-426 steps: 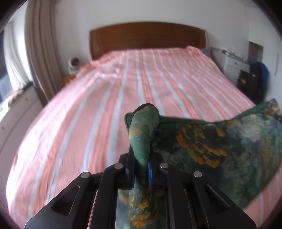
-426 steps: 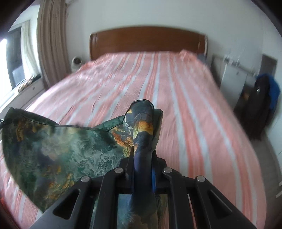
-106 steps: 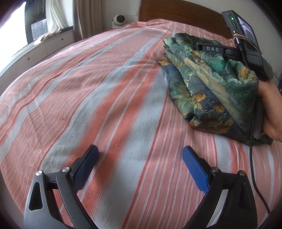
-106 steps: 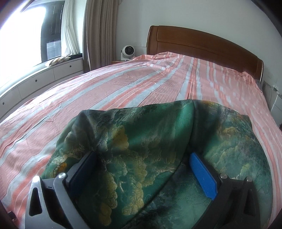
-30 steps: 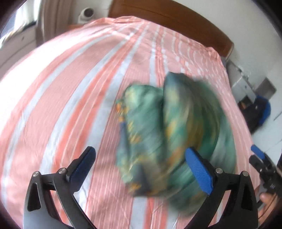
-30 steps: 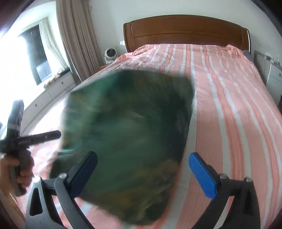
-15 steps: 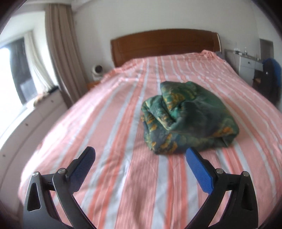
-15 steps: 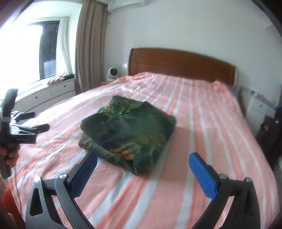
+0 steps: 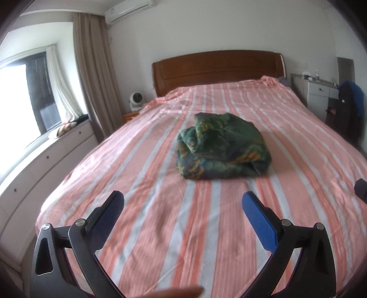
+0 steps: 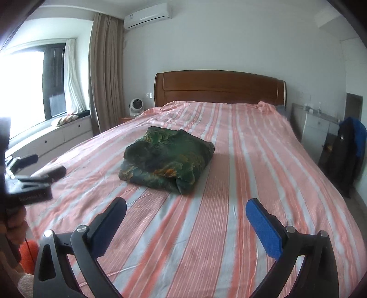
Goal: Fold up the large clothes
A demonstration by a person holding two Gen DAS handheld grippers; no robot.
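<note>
Left gripper (image 9: 183,206): fingers (image 9: 107,217) spread wide, released, nothing between them; blue pads faced each other above the striped bedsheet (image 9: 160,229). A fingertip-like pink shape sat at the bottom edge of the left wrist view; too blurred to identify.

Right gripper (image 10: 185,214): fingers (image 10: 263,229) likewise spread and empty, held above the near part of the bed.

Folded garment (image 9: 220,149), green with orange-yellow print, lay as a compact bundle on the bed's middle, well apart from both grippers and touching neither. In the right wrist view it (image 10: 169,158) sat ahead and slightly left, layers stacked, edges uneven.

The left gripper's body and the hand (image 10: 13,224) holding it showed at the left edge of the right wrist view.

Beyond: wooden headboard (image 9: 218,68), small white fan (image 9: 135,100) on a bedside stand, beige curtain (image 9: 94,80), window bench with drawers (image 9: 45,160), wall air conditioner (image 10: 146,16), dark and blue clothing (image 10: 348,149) hanging at right.
</note>
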